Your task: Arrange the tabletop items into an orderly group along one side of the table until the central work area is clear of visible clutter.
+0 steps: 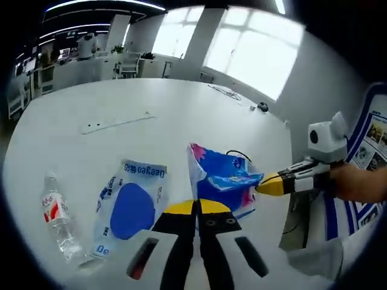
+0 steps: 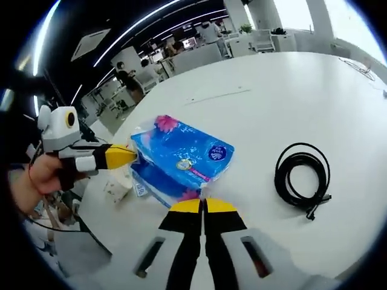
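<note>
The blue tissue pack (image 2: pixel 181 158) lies on the white desk (image 2: pixel 290 90), near the edge closest to me, its long axis running crosswise between my two claws. My left claw (image 2: pixel 130 155) meets it at one short end, yellow tips at the wrapper; my right claw (image 1: pixel 261 184) meets the opposite end, tips pressed into the crumpled plastic. Both claws read as clenched, jaws together; whether either truly pinches the wrapper or merely touches it, I cannot tell. Both claws stand equally near the pack, so I judge the coming move to be a joint lift or slide toward one side.

Beside the pack, toward my left, lies a flat blue-and-white packet (image 1: pixel 128 208), and beyond it a small water bottle (image 1: pixel 59 219) on its side. A coiled black cable (image 2: pixel 303 179) rests apart on the pack's other side.
</note>
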Available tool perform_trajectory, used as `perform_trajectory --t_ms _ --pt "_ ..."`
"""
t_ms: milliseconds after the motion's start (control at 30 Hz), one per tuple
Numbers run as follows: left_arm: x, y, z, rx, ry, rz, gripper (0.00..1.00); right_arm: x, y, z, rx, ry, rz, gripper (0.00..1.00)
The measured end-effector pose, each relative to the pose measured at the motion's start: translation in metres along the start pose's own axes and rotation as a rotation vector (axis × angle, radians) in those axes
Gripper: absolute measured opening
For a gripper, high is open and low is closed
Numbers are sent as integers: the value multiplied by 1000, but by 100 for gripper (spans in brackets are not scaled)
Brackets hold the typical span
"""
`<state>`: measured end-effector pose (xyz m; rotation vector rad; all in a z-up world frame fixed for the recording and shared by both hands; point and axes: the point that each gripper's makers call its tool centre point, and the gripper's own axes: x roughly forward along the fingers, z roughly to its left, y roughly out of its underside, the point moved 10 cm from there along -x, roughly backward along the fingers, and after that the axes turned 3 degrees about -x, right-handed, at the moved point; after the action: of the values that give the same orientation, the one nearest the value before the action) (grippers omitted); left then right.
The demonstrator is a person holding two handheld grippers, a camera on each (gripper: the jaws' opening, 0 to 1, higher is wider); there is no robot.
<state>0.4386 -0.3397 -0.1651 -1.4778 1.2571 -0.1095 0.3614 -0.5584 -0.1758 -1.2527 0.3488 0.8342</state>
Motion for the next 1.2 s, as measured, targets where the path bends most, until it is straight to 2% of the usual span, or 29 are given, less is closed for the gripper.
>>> perform_trajectory --t_ms 367,600,867,1200 --pt "28 -32 -43 4 33 -75 0 -39 -28 -40 -45 70 -76 0" --pt "45 -50 -62 -7 60 -108 0 -55 -47 -62 -62 99 -118 0" --pt "65 -70 -73 -28 82 -145 0 -67 -83 -86 -130 121 -151 0" --pt "97 -86 -80 -54 98 -169 0 -63 -114 -118 -191 143 -150 0"
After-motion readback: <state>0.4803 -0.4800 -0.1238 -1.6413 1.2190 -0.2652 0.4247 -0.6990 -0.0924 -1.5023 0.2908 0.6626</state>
